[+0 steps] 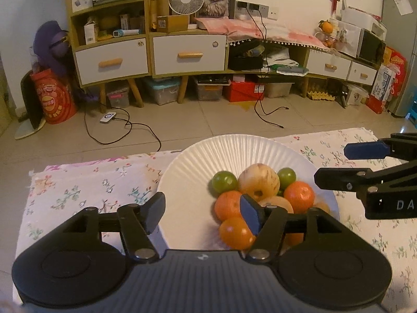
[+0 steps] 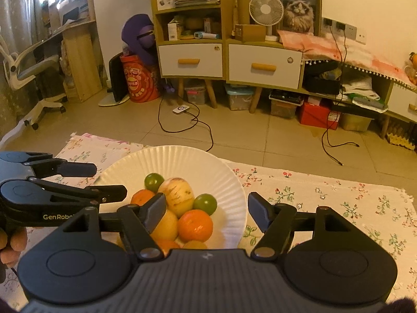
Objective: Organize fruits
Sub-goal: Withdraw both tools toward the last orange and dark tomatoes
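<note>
**Ana:** Looking from the left wrist first, where does the fruit sit against the jaws?

**Ben:** The left gripper (image 1: pixel 206 215) stands about half open with nothing in it. The paper plate (image 1: pixel 208 154) lies straight ahead on the floral cloth (image 1: pixel 91 182), and the heap sits to the right of the gap: an orange (image 1: pixel 226 204) and a second orange (image 1: pixel 234 232) are right behind the right-hand finger, an apple (image 1: pixel 259 182) and green fruit (image 1: pixel 224 181) beyond. The right gripper (image 1: pixel 333 164) comes in from the right edge, empty too.

**Ana:** And from the right wrist?

**Ben:** The right gripper (image 2: pixel 207 211) is also half open and holds nothing. Here the heap lies left of centre; the apple (image 2: pixel 178 195) and an orange (image 2: pixel 195 225) sit just past the left finger. The left gripper (image 2: pixel 104 180) reaches in over the plate (image 2: pixel 182 156) edge from the left.

**Ana:** Which is nearer?

**Ben:** Both are about equally close, I'd judge. The fruits touch one another, so neighbours may roll.
</note>
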Available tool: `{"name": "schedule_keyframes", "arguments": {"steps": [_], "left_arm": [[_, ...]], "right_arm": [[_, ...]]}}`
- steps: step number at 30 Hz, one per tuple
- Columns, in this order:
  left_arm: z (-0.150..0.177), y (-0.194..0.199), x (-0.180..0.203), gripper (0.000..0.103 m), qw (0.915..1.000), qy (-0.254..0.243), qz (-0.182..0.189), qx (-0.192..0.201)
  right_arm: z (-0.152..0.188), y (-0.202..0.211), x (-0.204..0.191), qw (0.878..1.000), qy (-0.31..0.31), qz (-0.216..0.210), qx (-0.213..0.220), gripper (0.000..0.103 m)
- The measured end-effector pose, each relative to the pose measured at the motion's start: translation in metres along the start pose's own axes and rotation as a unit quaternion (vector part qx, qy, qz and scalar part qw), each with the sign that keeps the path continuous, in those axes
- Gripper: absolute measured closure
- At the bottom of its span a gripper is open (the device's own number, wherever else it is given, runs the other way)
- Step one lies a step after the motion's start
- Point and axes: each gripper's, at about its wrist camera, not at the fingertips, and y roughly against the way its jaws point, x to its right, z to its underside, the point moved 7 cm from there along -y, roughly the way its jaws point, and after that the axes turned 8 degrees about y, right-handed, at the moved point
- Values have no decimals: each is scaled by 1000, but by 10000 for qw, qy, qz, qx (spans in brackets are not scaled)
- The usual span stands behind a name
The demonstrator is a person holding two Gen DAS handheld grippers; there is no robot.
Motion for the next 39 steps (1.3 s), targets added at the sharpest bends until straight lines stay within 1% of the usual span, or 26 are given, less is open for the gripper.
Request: {"name": "schedule_keyframes", "arguments": {"steps": [6, 11, 15, 18, 22, 27, 31, 35, 39], "left_arm": [[9, 15, -3, 46, 10000, 13, -26, 21], [18, 27, -7, 38, 10000, 22, -76, 29], [23, 37, -10, 35, 9999, 43, -108, 35], [26, 44, -13, 31, 9999, 68, -127, 34], [31, 52, -18, 26, 9999, 75, -147, 17], [38, 61, -27, 20, 9997, 99, -210, 14], [44, 65, -36, 14, 9995, 131, -298, 38], [52, 68, -43, 13, 9991, 243, -355, 15], [58, 70, -49, 13, 9987, 286, -413, -23]], "right_arm": [[2, 10, -8, 10000, 83, -2, -11, 34], [4, 18, -14, 9999, 111, 0, -25, 31], [6, 25, -20, 9999, 134, -1, -10, 29], [8, 31, -26, 9999, 164, 6, 2, 25], [12, 37, -32, 9999, 103, 16, 5, 19], [18, 41, -39, 10000, 76, 42, -19, 13], [22, 44, -43, 9999, 65, 114, -9, 6], [29, 44, -48, 9998, 39, 195, -15, 2], [40, 42, -58, 9997, 107, 197, -126, 1]]}}
